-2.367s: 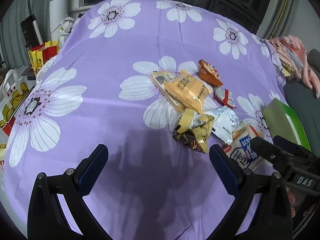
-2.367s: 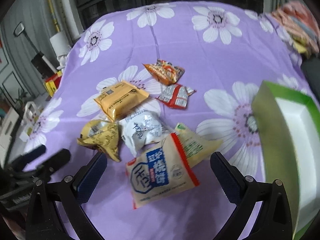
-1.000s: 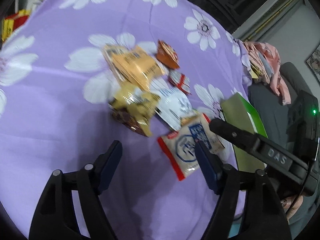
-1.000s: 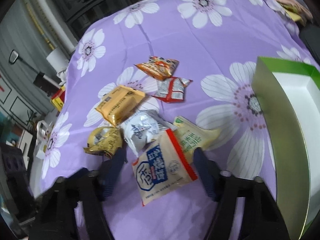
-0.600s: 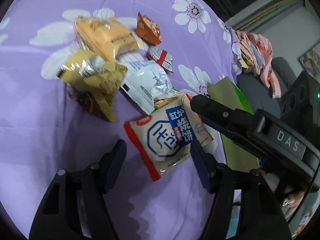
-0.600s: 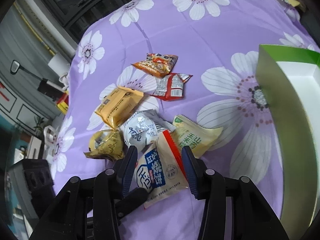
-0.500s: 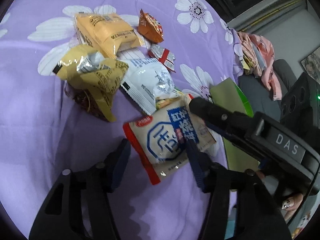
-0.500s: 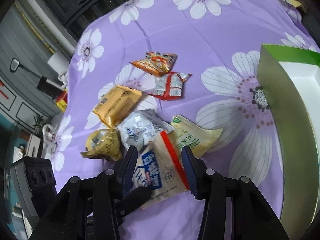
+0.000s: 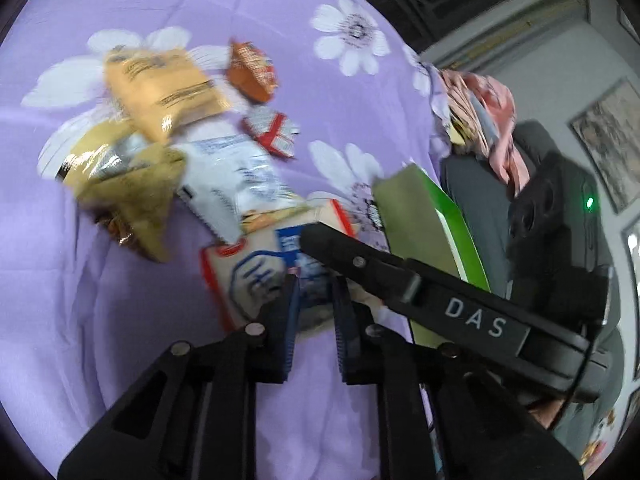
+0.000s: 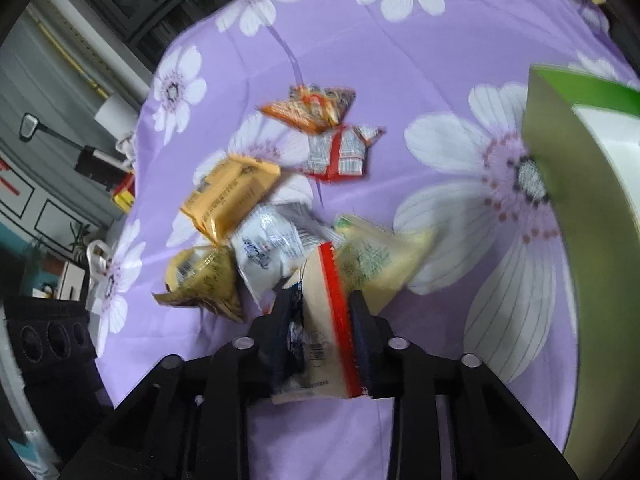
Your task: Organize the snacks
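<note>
Hand-held gripper [image 10: 322, 334], wide earlier, now clamped on cream packet [image 10: 320, 320], tilted upright

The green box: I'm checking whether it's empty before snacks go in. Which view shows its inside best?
The right wrist view: the green box shows its white inner wall. The left wrist view shows the box mostly from outside, its lower part behind the right tool.

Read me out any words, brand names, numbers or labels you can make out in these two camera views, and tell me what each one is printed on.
"DAS": white letters on the black arm of the right gripper, seen in the left wrist view.
Blue print on the red-edged cream snack packet: too blurred to read.
Dark print on the orange packet: too blurred.
Print on the white foil packet, yellow-green packet and gold packet: too small and blurred.
</note>
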Motion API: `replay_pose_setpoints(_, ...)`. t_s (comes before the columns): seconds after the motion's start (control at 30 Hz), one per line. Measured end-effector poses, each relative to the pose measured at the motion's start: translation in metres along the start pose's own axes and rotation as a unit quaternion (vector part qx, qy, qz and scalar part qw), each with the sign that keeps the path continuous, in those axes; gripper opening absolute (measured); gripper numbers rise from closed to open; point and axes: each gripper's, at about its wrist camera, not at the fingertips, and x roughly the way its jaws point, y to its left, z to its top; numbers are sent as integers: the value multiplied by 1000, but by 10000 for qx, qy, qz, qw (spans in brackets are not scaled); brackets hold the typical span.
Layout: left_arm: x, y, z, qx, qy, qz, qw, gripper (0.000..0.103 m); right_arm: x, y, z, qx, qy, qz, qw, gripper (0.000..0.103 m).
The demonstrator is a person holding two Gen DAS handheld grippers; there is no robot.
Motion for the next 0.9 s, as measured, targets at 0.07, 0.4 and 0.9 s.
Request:
replay_pose_setpoints(0.07,1,-2,-1,105,-28,292,9995,14,-2,1,0,-57,-50,-83,9999,30)
replay_pose_setpoints(0.4,-10,31,-1,-437,-6,538,9976,66,-8,-19,2,395,49,-178,9990,34)
replay_pose_setpoints(0.9,5,40,-11,-727,-56,36,9973,43,18,-9,-2,260,401,53,9988,48)
